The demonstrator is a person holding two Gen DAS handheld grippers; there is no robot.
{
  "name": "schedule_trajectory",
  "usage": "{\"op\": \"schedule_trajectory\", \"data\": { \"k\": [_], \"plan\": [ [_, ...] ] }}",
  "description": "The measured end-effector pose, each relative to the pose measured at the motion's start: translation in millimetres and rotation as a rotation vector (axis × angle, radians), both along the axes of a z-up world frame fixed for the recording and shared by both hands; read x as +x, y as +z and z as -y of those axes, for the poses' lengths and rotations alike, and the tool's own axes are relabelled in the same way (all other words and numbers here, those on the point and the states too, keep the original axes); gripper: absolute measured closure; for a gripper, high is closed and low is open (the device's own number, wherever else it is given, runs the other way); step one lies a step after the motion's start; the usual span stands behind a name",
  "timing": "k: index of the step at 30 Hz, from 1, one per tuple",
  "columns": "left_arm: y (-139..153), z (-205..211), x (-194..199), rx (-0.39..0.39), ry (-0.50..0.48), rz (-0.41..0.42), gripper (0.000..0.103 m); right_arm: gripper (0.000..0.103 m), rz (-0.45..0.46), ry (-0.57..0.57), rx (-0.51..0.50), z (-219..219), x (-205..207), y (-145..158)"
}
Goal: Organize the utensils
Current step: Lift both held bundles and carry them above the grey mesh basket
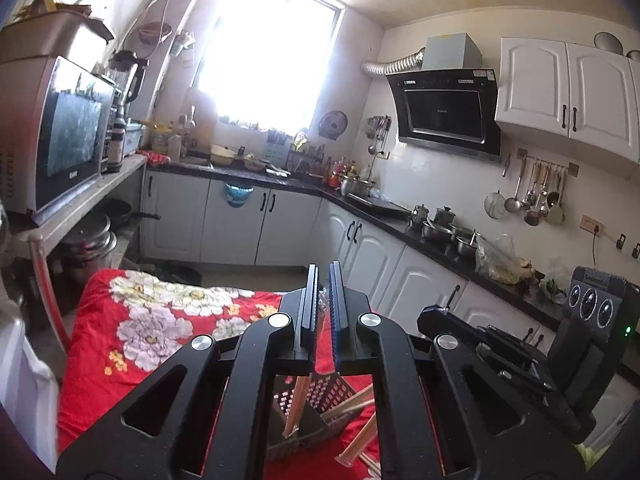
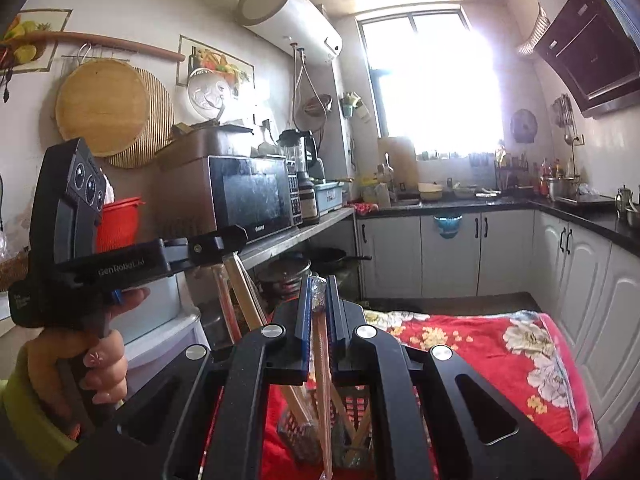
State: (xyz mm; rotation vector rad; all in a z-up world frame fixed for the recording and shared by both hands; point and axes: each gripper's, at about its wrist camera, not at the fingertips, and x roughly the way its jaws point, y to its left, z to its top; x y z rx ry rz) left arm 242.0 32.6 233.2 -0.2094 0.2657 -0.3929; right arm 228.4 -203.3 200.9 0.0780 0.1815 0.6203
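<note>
Red cloth patterned with white and yellow flowers; black perforated basket; white cabinets; black countertop.

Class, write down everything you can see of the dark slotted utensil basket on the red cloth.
The utensil basket is dark perforated plastic, seemingly with an inner divider. It sits on the red floral cloth, below both grippers. Wrapped chopsticks stand tilted inside it; more lean at its right side. Gripper bodies hide much of it, so its full shape cannot be told.
</note>
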Motion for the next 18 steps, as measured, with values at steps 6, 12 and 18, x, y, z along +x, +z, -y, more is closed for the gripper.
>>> {"op": "schedule_trajectory", "data": {
  "k": [6, 12, 18],
  "plan": [
    [1, 2, 6, 0.015, 0.023, 0.022, 0.1, 0.096, 0.019, -0.024, 0.018, -1, 18, 11],
    [-12, -2, 17, -0.002, 0.041, -0.005, 0.1, 0.096, 0.065, -0.073, 0.003, 0, 34, 8],
    [-23, -6, 26, -0.008, 0.053, -0.026, 0.1, 0.096, 0.089, -0.113, -0.015, 1, 51, -2]
  ]
}}
